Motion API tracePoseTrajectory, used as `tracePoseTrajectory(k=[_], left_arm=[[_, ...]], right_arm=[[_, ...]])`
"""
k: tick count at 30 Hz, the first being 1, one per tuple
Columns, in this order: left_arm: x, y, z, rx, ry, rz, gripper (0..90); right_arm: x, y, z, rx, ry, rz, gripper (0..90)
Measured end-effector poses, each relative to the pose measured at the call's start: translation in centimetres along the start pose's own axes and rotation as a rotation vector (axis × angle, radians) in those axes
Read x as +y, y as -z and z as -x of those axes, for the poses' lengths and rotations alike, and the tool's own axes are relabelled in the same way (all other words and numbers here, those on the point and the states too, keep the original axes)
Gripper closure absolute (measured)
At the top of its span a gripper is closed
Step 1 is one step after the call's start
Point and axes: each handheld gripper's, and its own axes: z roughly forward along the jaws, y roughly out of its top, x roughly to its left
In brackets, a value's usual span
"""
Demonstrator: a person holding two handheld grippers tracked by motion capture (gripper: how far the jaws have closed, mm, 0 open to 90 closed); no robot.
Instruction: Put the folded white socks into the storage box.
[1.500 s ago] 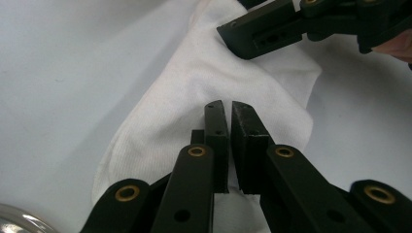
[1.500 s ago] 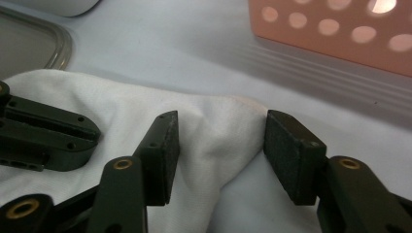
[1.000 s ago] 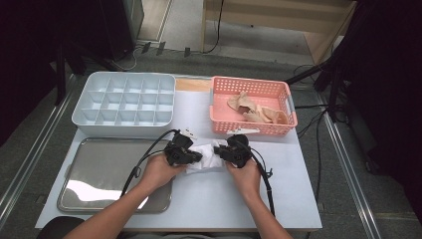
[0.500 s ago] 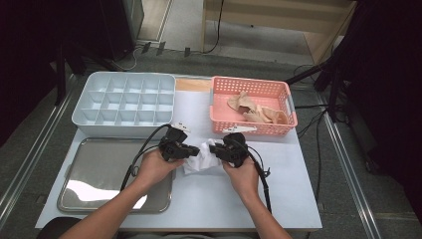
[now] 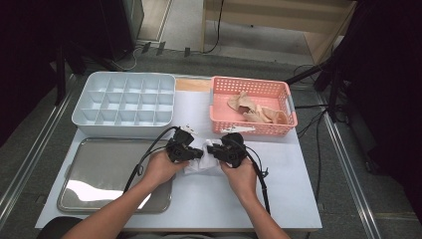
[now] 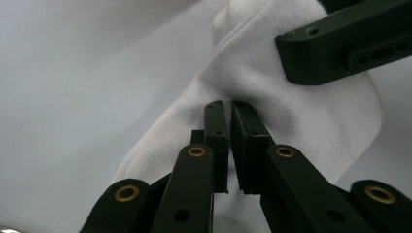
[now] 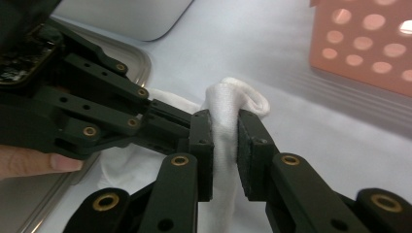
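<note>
1. High view: bright overhead light on the white counter; surroundings dark.
2. Glare patch on the metal tray.
3. Gripper views: near black links soft, white cloth overexposed, pink basket blurred.

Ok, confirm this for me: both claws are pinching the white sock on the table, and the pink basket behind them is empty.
Wrong about the pink basket: the high view shows beige socks lying in it. The rest holds: the left claw and the right claw both pinch the white sock on the table.

Both hand-held grippers hide much of the white cloth
</note>
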Motion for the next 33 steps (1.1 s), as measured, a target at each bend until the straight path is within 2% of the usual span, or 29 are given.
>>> tracePoseTrajectory(k=[2, 4, 7, 8, 11, 14, 18, 24, 28, 30, 33], left_arm=[[0.0, 0.0, -0.1, 0.001, 0.002, 0.0, 86.2], [0.1, 0.6, -0.1, 0.003, -0.005, -0.008, 85.3], [0.2, 1.9, -0.3, 0.012, 0.003, 0.009, 84.6], [0.2, 1.9, -0.3, 0.012, 0.003, 0.009, 84.5], [0.1, 4.0, -1.0, 0.026, 0.016, 0.032, 84.4], [-0.2, 4.8, -1.4, 0.035, 0.021, 0.035, 84.4], [-0.5, 5.1, -1.8, 0.044, 0.039, 0.045, 84.4], [-0.7, 5.3, -2.4, 0.053, 0.066, 0.07, 84.4], [-0.7, 5.5, -2.5, 0.048, 0.073, 0.086, 84.4], [-0.7, 5.7, -2.7, 0.05, 0.077, 0.093, 84.5], [-0.7, 5.8, -2.7, 0.052, 0.083, 0.103, 84.5]], right_arm=[[0.0, -0.1, -0.1, -0.002, 0.008, 0.003, 79.5], [0.0, -0.1, -0.1, -0.002, 0.009, 0.005, 79.5], [0.2, 0.0, -0.1, -0.005, 0.008, 0.003, 79.5], [0.2, 0.0, -0.1, -0.005, 0.008, 0.003, 79.5], [0.3, 0.0, -0.2, -0.001, 0.015, 0.001, 79.5], [0.4, 0.0, -0.5, 0.0, 0.021, -0.001, 79.4], [0.5, -0.2, -0.8, 0.004, 0.024, -0.006, 79.2], [0.8, -0.9, -2.1, 0.015, 0.051, -0.028, 78.8], [0.7, -1.6, -2.7, 0.029, 0.061, -0.043, 78.5], [0.5, -2.4, -3.3, 0.036, 0.079, -0.06, 78.3], [0.3, -3.1, -3.8, 0.041, 0.074, -0.069, 78.2]])
